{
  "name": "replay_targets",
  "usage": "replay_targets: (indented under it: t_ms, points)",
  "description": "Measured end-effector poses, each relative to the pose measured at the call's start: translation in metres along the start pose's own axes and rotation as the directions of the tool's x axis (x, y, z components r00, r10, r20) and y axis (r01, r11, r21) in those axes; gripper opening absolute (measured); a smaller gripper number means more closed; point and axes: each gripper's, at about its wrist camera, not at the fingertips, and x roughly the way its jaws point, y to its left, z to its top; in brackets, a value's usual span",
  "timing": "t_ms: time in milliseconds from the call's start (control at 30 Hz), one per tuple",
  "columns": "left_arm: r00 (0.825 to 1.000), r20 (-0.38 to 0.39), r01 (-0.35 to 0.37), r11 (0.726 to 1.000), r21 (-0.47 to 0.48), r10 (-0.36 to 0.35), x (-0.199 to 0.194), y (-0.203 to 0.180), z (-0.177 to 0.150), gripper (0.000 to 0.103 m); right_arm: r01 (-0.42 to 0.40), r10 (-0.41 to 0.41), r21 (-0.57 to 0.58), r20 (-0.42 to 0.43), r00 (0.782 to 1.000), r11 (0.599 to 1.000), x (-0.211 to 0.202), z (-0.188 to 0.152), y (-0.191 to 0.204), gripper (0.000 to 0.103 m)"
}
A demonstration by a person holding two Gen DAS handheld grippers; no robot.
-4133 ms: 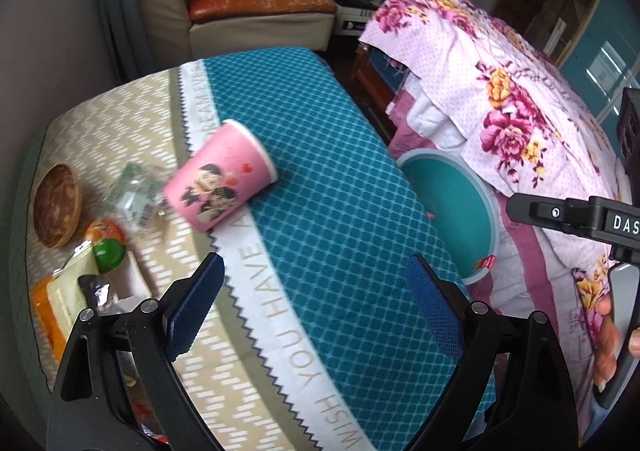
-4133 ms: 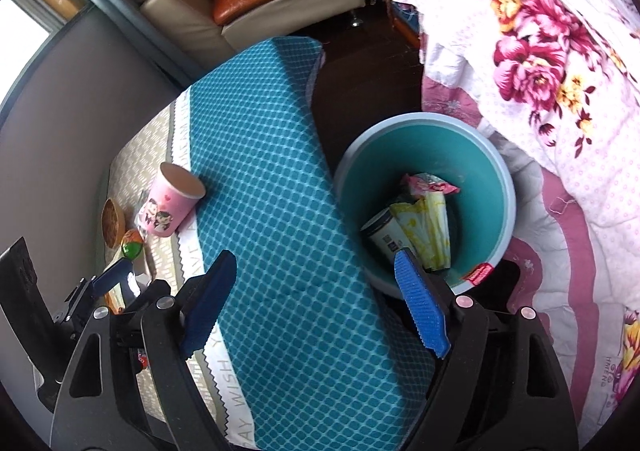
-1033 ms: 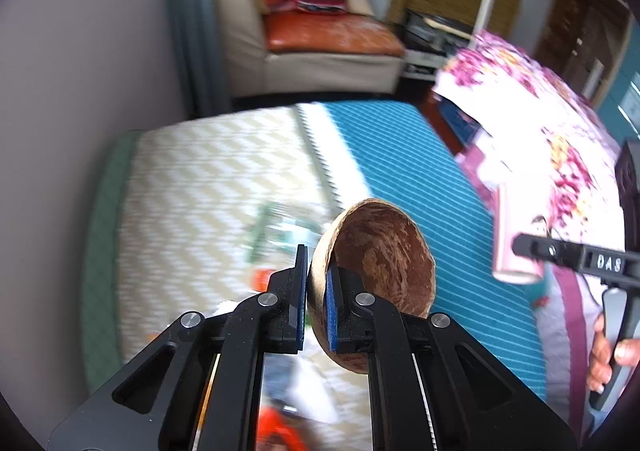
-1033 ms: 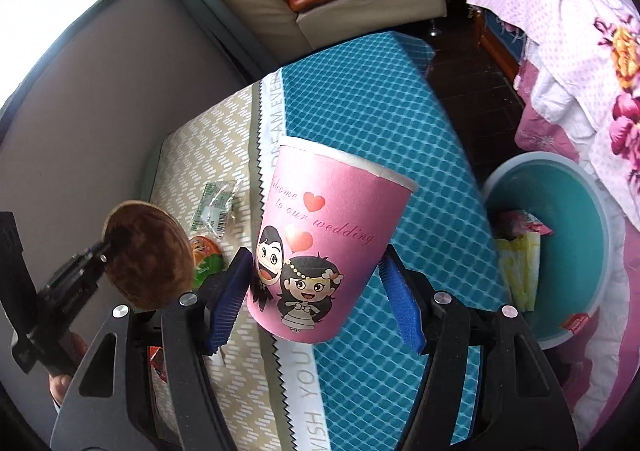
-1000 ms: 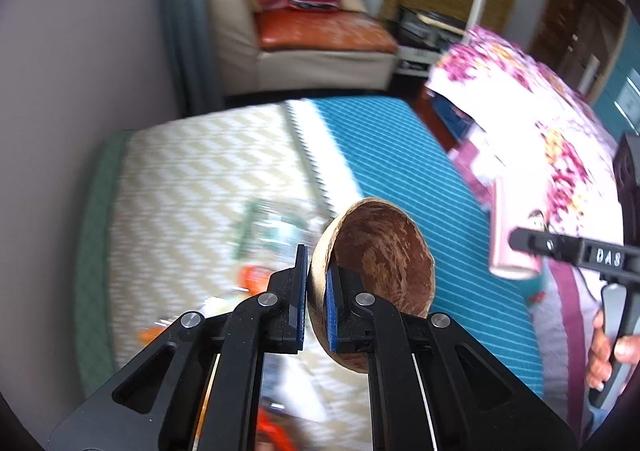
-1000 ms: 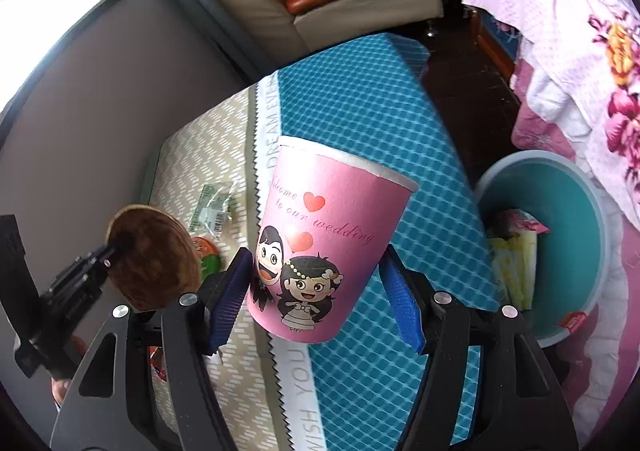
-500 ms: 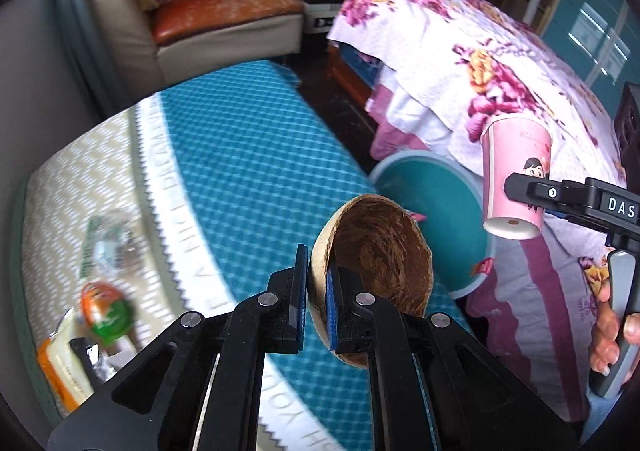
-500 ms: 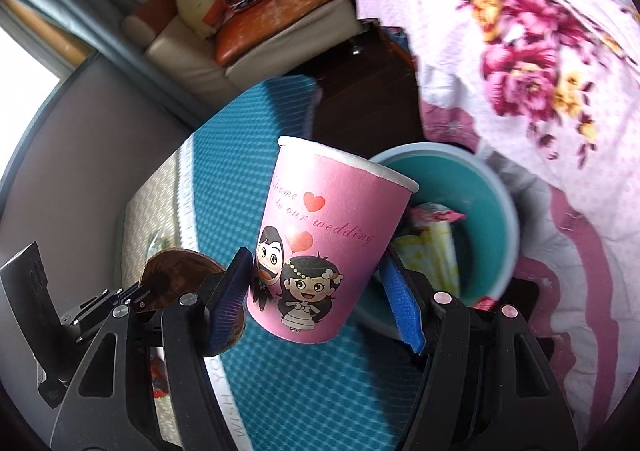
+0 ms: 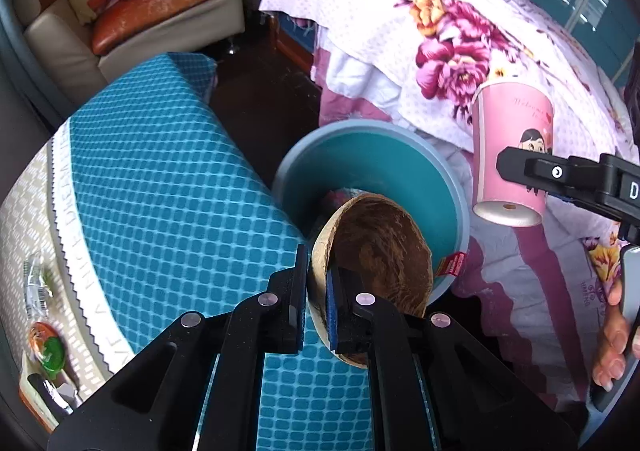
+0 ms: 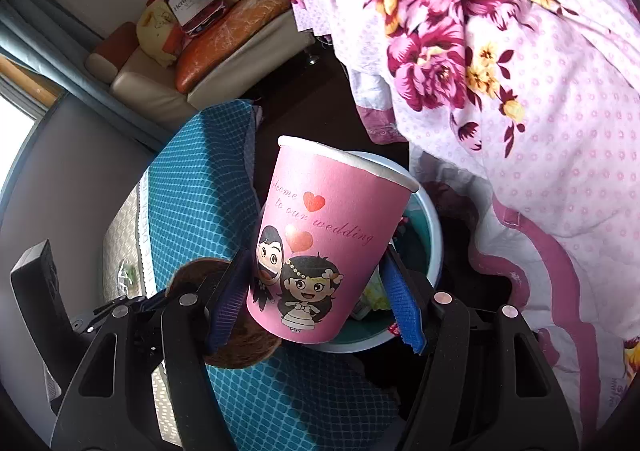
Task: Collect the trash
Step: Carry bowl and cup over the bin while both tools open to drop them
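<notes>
Left wrist view: the left claw (image 9: 318, 303) is seen nearly closed, its two blue pads pinched on the rim of a brown coconut shell bowl (image 9: 380, 247), one pad outside the wall and one inside. The bowl is held on edge, its hollow turned to the claw's right. Just beyond and below it a teal trash bin (image 9: 316, 175) stands on the dark floor, between the bench (image 9: 160, 179) with its blue checked cloth on the claw's left and a flowered bed cover (image 9: 440, 23) on its right. To the far right the pink paper cup (image 9: 514, 155) is seen upright in the other claw, above the bed's edge and just right of the bin's rim. Wrappers (image 9: 40, 315) lie on the bench at the far left.

Right wrist view: the right claw (image 10: 316, 301) is held wide, its blue pads pressed on either side of the paper cup (image 10: 328, 243), mouth pointed away. The bin (image 10: 432, 247) lies directly behind the cup, partly hidden, with some litter inside. The bowl (image 10: 236, 347) is visible at the claw's lower left, gripped by the left claw (image 10: 160, 297).
</notes>
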Motion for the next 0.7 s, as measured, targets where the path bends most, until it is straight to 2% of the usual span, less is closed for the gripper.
replay_targets:
  t_ms: [333, 533, 633, 700]
  points:
    - [0.996, -0.084, 0.02, 0.999, 0.042, -0.016, 0.041, -0.027, 0.006, 0.013, 0.015, -0.014, 0.033, -0.022, 1.0, 0.999, 0.009, -0.001, -0.024, 0.063]
    - [0.997, -0.076, 0.033, 0.999, 0.029, -0.031, 0.039, -0.026, 0.008, 0.024, 0.022, -0.021, 0.031, -0.033, 0.999, 0.999, 0.015, 0.001, -0.024, 0.063]
    - [0.997, -0.06, 0.04, 0.999, 0.013, -0.039, 0.034, -0.023, 0.008, 0.039, 0.023, -0.022, 0.027, -0.038, 0.999, 0.999, 0.018, 0.001, -0.022, 0.063]
    - [0.999, -0.04, 0.034, 0.999, 0.006, -0.034, 0.027, -0.02, 0.006, 0.055, 0.025, -0.024, 0.024, -0.041, 0.999, 0.999, 0.02, 0.001, -0.021, 0.063]
